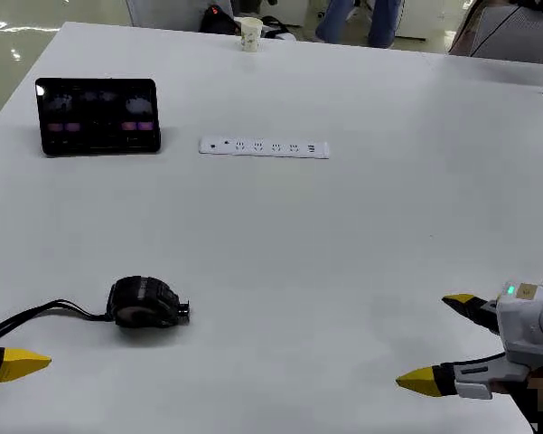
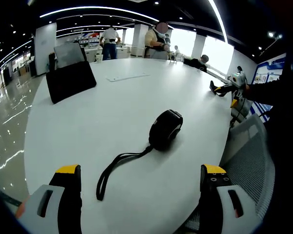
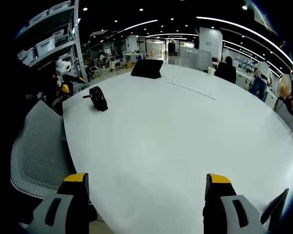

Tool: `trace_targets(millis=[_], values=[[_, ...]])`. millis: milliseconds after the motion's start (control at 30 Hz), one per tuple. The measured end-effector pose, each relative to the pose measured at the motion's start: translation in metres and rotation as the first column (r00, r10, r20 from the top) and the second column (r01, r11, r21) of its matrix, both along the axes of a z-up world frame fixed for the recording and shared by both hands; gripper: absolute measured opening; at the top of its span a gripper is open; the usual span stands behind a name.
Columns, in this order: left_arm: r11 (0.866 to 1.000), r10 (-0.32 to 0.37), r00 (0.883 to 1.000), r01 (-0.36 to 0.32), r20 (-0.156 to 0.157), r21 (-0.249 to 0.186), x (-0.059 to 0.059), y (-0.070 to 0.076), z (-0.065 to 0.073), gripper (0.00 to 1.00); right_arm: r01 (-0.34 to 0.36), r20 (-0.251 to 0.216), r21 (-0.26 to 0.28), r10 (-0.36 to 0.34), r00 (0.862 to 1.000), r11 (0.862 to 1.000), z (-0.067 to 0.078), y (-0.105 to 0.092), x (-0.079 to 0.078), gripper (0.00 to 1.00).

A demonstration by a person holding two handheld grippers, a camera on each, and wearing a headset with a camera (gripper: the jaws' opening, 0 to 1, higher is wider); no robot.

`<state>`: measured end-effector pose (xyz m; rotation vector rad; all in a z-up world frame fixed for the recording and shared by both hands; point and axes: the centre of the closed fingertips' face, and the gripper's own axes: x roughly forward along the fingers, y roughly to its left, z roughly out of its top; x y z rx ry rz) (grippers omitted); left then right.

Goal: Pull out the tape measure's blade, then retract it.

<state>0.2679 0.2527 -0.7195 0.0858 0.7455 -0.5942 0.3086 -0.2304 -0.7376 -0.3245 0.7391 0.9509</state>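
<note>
A black tape measure (image 1: 147, 303) lies on the white table (image 1: 343, 235) near its front left, its blade in and its black wrist strap (image 1: 36, 314) trailing left. In the left gripper view the tape measure (image 2: 166, 127) is ahead of my open left gripper (image 2: 141, 170), with the strap (image 2: 119, 165) looping toward the jaws and nothing between them. One yellow fingertip (image 1: 23, 363) of that gripper shows at the bottom left of the head view. My right gripper (image 1: 441, 342) hovers open at the front right, far from the tape measure (image 3: 98, 97), its jaws (image 3: 146, 178) wide apart.
A dark tablet (image 1: 97, 116) stands at the back left, a white power strip (image 1: 264, 147) lies mid-table, and a paper cup (image 1: 250, 33) sits at the far edge. A grey mesh chair (image 3: 36, 146) stands by the near edge. People stand beyond the table.
</note>
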Motion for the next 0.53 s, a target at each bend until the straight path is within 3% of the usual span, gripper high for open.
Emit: trace_targets(millis=[100, 533], values=[[1.0, -0.007, 1.0, 0.007, -0.013, -0.009, -0.0022, -0.0013, -0.0016, 0.99, -0.005, -0.004, 0.003, 0.005, 1.0, 1.0, 0.0001, 0.0045, -0.0027, 0.99], [1.0, -0.014, 1.0, 0.014, -0.015, 0.003, -0.0058, -0.0001, -0.006, 0.99, -0.013, -0.005, 0.004, 0.013, 1.0, 1.0, 0.0015, 0.0064, -0.0031, 0.99]])
